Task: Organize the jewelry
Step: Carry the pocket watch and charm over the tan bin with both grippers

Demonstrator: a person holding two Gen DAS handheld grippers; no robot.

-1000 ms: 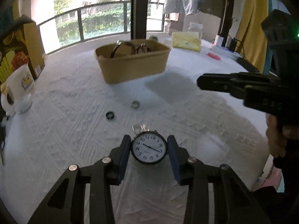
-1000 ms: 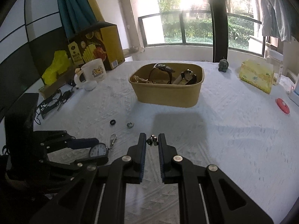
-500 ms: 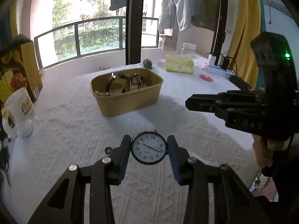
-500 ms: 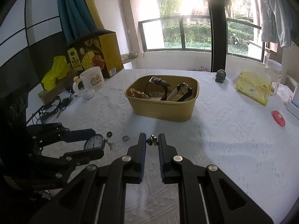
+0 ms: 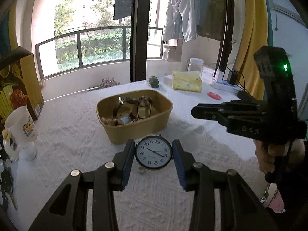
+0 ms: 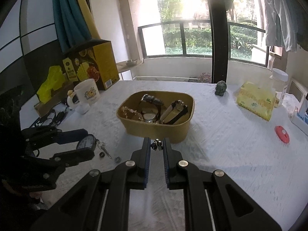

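My left gripper (image 5: pixel 153 155) is shut on a round pocket watch (image 5: pixel 153 155) with a white dial, held above the white tablecloth in front of the tan box (image 5: pixel 134 129). The watch also shows in the right wrist view (image 6: pixel 86 142), with a clasp hanging from it. My right gripper (image 6: pixel 156 146) is shut on a small silver ring (image 6: pixel 157 144), held close before the tan box (image 6: pixel 159 132), which holds watches and bracelets. Two small rings (image 6: pixel 102 155) (image 6: pixel 117 159) lie on the cloth below the left gripper.
A white mug (image 6: pixel 87 94) and a yellow carton (image 6: pixel 92 67) stand at the left. A yellow tissue pack (image 6: pixel 256 101), a clear jar (image 6: pixel 279 84), a small green figurine (image 6: pixel 221 88) and a red disc (image 6: pixel 282 134) are at the right and back.
Both grippers have risen and moved forward toward the tan box, each still holding its item. The box now looks larger and nearer in both views.
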